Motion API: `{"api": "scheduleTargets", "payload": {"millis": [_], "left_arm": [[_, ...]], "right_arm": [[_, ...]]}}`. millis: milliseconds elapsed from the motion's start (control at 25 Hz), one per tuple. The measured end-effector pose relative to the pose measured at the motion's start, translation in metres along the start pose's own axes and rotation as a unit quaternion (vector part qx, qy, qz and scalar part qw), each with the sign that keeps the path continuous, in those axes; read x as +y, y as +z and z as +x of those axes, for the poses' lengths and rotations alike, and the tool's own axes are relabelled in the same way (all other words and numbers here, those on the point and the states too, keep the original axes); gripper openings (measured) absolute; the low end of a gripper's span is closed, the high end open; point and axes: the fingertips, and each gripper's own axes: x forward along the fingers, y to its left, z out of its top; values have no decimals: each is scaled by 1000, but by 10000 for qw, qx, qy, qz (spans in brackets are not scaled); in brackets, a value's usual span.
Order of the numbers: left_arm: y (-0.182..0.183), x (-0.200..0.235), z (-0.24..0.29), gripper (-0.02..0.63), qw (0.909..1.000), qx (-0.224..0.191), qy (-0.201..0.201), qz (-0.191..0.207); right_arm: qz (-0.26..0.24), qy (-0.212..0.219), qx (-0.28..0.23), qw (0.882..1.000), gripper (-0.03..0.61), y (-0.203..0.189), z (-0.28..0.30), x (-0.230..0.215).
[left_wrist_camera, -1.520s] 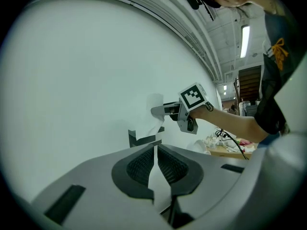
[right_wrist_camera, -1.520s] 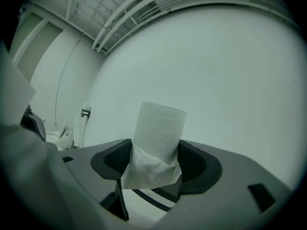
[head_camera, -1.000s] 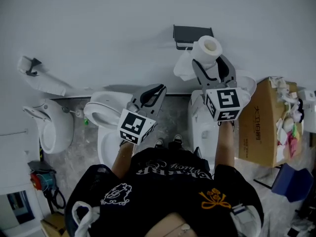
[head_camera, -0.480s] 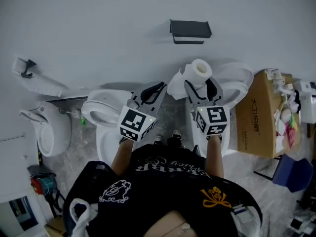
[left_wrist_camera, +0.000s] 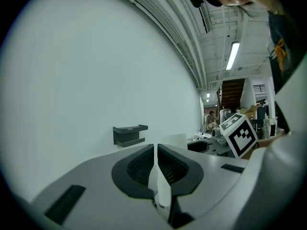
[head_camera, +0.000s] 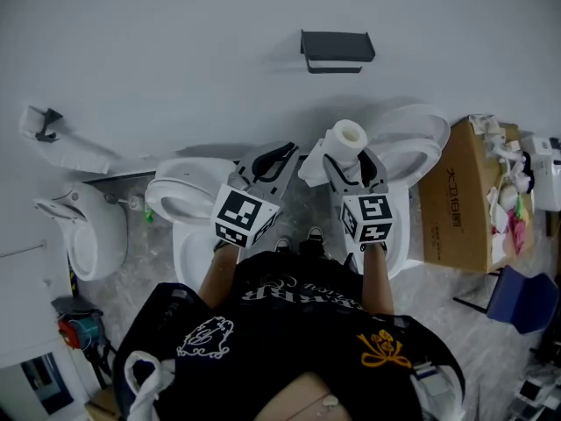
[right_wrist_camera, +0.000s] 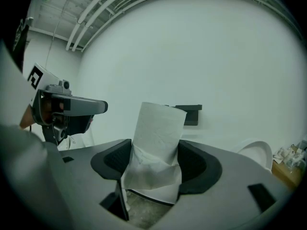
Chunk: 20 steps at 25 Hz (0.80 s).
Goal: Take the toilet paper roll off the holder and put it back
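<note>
The white toilet paper roll (head_camera: 347,137) stands upright between the jaws of my right gripper (head_camera: 348,158), which is shut on it. A loose sheet (head_camera: 311,168) hangs from the roll's left side. The dark holder (head_camera: 337,51) on the wall is bare, well above the roll. In the right gripper view the roll (right_wrist_camera: 160,128) fills the gap of the right gripper (right_wrist_camera: 156,153), with the holder (right_wrist_camera: 190,114) behind it. My left gripper (head_camera: 272,160) is shut with nothing held, just left of the roll. In the left gripper view the left gripper (left_wrist_camera: 157,150) points toward the holder (left_wrist_camera: 129,134).
Below the grippers are a white toilet (head_camera: 186,204) and another with its lid raised (head_camera: 414,140). A urinal (head_camera: 86,226) stands at the left. A cardboard box (head_camera: 460,202) full of scraps is at the right, beside a blue object (head_camera: 522,300).
My right gripper has carried the roll down and away from the holder, toward the person. The holder now stands bare. The left gripper has barely moved.
</note>
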Motion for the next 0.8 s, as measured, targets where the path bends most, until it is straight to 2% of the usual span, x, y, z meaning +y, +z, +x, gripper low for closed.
{"api": "scheduleTargets", "payload": {"millis": [400,800], "left_arm": [[-3,5,2,37,10000,15,22,-22],[2,14,10,37,9998,-23,168,-69]], "right_arm": [[11,-3,-42,10000,313,5,2,-2],[-341,51,-340,9988,313,51,8,-25]]}}
